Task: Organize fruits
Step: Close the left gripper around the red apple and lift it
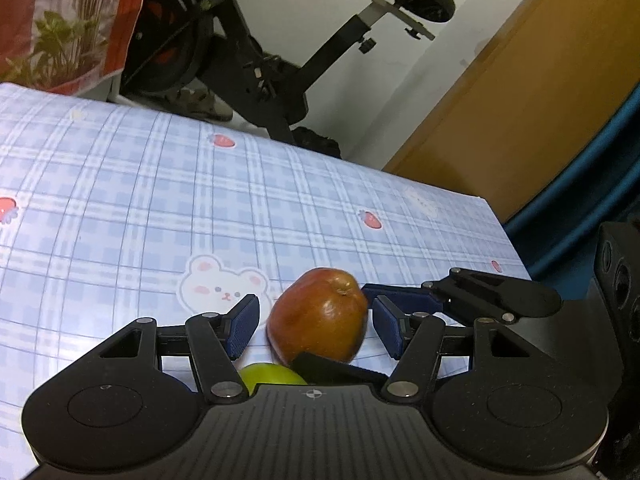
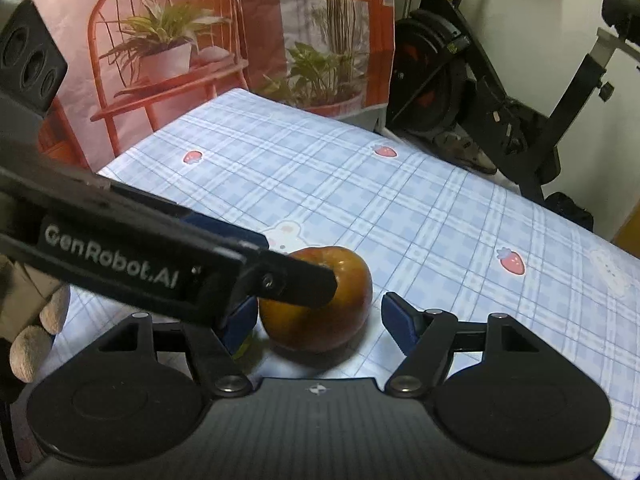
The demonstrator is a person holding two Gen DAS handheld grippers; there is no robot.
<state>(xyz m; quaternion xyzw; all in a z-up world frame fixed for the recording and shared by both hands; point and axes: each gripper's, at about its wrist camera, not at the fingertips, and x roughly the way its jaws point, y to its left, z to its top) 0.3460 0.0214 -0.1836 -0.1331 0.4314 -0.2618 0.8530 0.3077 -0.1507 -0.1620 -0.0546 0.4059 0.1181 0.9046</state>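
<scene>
I read the task as barely begun: no fruit is lifted, and I see no bowl or tray to sort into, so I cannot tell where things should end up.

My left tool (image 1: 314,320) stands partly open, its blue pads either side of the reddish-brown fruit (image 1: 318,316) but not pressing on it; there are gaps on both sides. That fruit sits on the checked surface (image 1: 160,200), near its front edge. My right tool (image 2: 316,320) is also half wide and aimed at the same fruit (image 2: 320,304), again with daylight on its right pad; the left pad is partly hidden, so I judge no grip there either. A green fruit (image 1: 272,376) lies just nearer than the red one, mostly hidden under the left tool's body. At the left edge of the right wrist view I see pale rounded lumps (image 2: 30,352); I cannot tell what they are.

What stands in the way is my own rig: both tools crowd one fruit, and a finger of the left tool crosses over its top in the right view. I would back one off before closing. Beyond the far edge stand an exercise bike (image 1: 248,64) and a plant-printed backdrop (image 2: 200,40), well clear of the work.
</scene>
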